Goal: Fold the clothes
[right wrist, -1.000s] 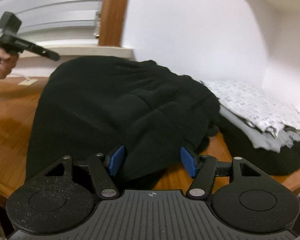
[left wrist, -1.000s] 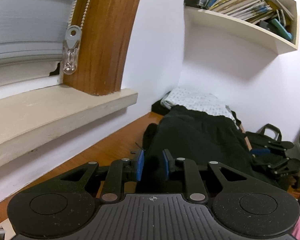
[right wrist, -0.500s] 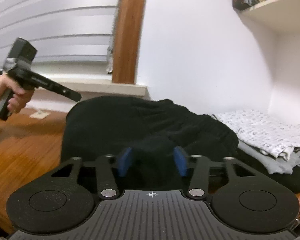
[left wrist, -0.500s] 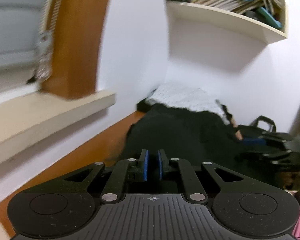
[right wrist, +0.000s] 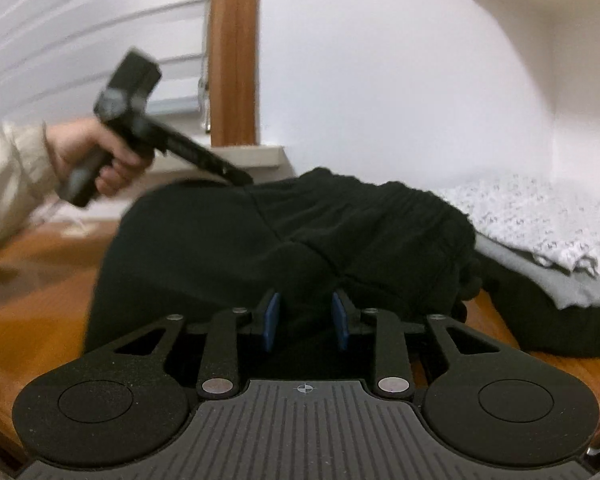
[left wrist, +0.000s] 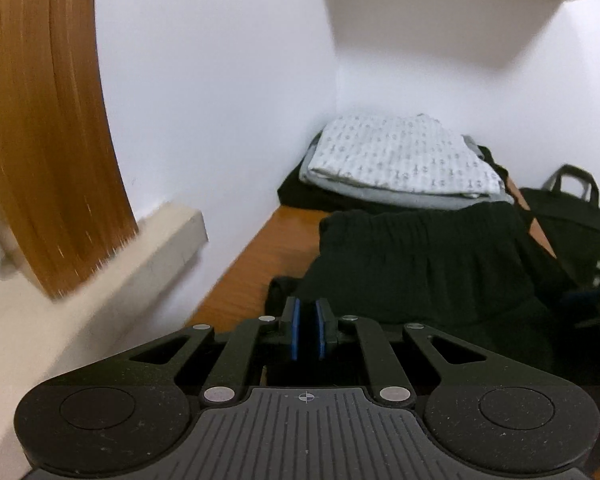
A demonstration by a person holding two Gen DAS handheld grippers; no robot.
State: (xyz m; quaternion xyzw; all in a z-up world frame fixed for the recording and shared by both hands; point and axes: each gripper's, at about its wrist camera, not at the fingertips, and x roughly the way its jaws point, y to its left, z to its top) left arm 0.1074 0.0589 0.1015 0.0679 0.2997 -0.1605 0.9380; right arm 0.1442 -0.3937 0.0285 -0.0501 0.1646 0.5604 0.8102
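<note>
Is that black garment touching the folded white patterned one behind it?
Cannot tell. In the left wrist view the black garment overlaps the pile under the patterned one; neither view shows contact or a gap plainly.

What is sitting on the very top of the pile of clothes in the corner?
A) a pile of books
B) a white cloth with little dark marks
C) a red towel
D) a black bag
B: the white patterned cloth lies topmost on the folded stack, with a grey layer under it and a dark one below that.
</note>
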